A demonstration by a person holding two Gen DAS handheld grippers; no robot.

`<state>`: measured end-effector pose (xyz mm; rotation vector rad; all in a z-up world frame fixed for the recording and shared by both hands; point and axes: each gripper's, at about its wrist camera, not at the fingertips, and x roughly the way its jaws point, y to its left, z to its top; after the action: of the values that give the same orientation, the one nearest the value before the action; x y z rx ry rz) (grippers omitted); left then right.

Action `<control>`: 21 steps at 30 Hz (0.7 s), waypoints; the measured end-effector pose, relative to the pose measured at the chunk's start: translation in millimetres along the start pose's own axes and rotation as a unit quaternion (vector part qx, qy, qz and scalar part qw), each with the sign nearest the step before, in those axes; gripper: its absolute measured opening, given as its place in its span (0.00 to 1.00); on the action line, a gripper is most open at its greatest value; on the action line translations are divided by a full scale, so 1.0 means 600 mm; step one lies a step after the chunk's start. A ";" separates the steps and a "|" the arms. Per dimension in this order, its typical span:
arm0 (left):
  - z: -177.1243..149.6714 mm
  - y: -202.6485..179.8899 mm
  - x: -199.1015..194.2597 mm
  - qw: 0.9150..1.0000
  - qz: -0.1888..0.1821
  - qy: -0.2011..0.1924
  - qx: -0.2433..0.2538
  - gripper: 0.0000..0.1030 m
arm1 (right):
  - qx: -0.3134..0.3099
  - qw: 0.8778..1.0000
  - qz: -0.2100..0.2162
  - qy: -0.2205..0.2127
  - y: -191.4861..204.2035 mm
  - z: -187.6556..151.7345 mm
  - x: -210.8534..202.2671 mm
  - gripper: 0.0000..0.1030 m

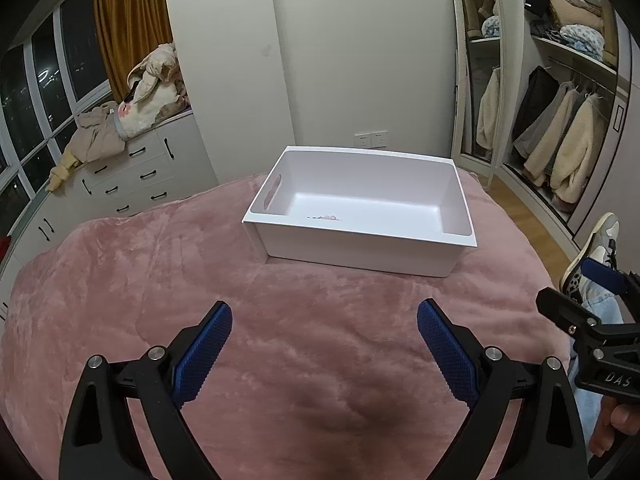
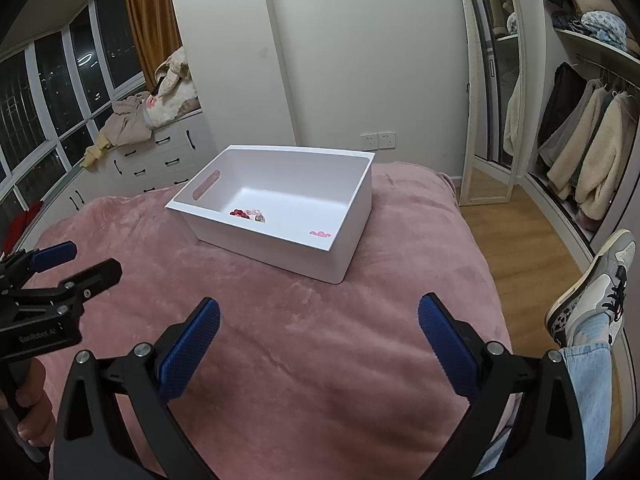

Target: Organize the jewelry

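A white plastic bin stands on the pink blanket. Inside it lie a red bead bracelet with a pale piece beside it and a small pink piece near the right front corner; the left wrist view shows only a bit of pink jewelry over the front rim. My left gripper is open and empty, above the blanket in front of the bin. My right gripper is open and empty too, to its right.
The pink blanket covers a bed. A white dresser with piled clothes stands left, a mirror and open wardrobe right. The person's shoe hangs past the bed's right edge above wood floor.
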<state>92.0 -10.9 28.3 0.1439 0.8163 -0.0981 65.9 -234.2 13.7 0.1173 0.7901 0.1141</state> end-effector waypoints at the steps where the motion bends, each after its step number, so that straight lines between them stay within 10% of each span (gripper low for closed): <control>1: 0.001 -0.001 -0.001 1.000 0.000 -0.001 0.000 0.92 | 0.000 1.000 0.000 0.002 -0.001 -0.001 0.001 0.95; 21: 0.003 -0.003 0.005 1.000 -0.001 0.005 -0.001 0.92 | 0.003 1.000 -0.001 0.007 -0.002 0.001 0.006 0.95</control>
<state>95.0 -12.9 27.3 0.1420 0.8255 -0.0993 68.7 -234.9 11.4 0.1210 0.8054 0.1122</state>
